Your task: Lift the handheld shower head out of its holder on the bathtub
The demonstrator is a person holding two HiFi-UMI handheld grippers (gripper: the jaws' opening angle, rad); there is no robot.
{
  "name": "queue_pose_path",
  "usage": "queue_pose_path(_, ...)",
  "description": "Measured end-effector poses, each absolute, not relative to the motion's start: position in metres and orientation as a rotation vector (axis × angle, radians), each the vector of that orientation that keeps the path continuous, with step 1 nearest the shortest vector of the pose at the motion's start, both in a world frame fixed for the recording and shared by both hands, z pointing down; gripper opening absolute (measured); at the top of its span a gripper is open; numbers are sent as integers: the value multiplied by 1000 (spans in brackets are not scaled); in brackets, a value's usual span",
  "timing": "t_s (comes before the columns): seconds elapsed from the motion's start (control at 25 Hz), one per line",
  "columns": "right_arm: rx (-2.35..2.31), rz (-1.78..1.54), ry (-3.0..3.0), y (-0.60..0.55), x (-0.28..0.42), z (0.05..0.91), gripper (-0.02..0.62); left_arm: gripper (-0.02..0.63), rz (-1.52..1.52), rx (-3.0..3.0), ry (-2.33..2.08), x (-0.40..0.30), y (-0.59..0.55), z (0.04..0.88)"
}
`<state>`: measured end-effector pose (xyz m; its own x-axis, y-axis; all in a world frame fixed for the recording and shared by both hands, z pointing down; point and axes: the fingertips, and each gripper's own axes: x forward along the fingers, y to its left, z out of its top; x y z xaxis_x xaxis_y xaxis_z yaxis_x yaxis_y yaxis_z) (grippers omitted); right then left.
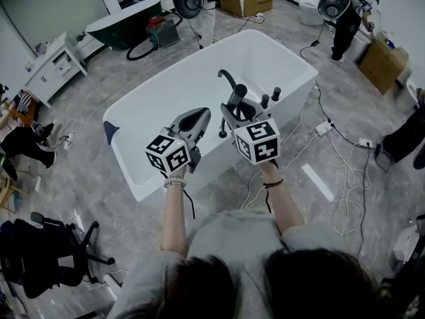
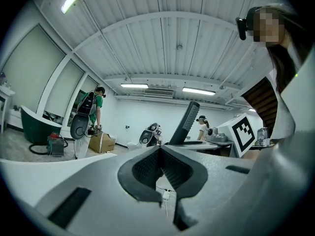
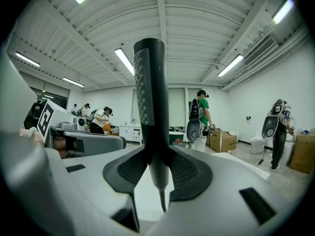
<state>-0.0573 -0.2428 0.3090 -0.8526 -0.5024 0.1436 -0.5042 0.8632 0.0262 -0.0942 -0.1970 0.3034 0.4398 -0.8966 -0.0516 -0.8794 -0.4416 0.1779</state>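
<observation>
The dark grey handheld shower head stands upright between the jaws of my right gripper, whose pads press on its handle; a thin hose hangs below it. From the head view, the right gripper is over the white bathtub's near rim, with the shower head sticking up from it beside the curved black tap. My left gripper hovers just to its left, shut with nothing in it. In the left gripper view its jaws meet at the tips and the shower head rises beyond.
Two black knobs stand on the tub rim right of the tap. Cables and a power strip lie on the grey floor to the right. A white cabinet and a dark green tub stand at the back left. Other people move about behind.
</observation>
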Motion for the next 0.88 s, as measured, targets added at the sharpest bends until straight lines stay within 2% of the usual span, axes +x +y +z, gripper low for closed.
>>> queue_pose_path(0.88,786,-4,-2914,-250,-56,307,132,5,-192,2567,-1571,-90,-206,305)
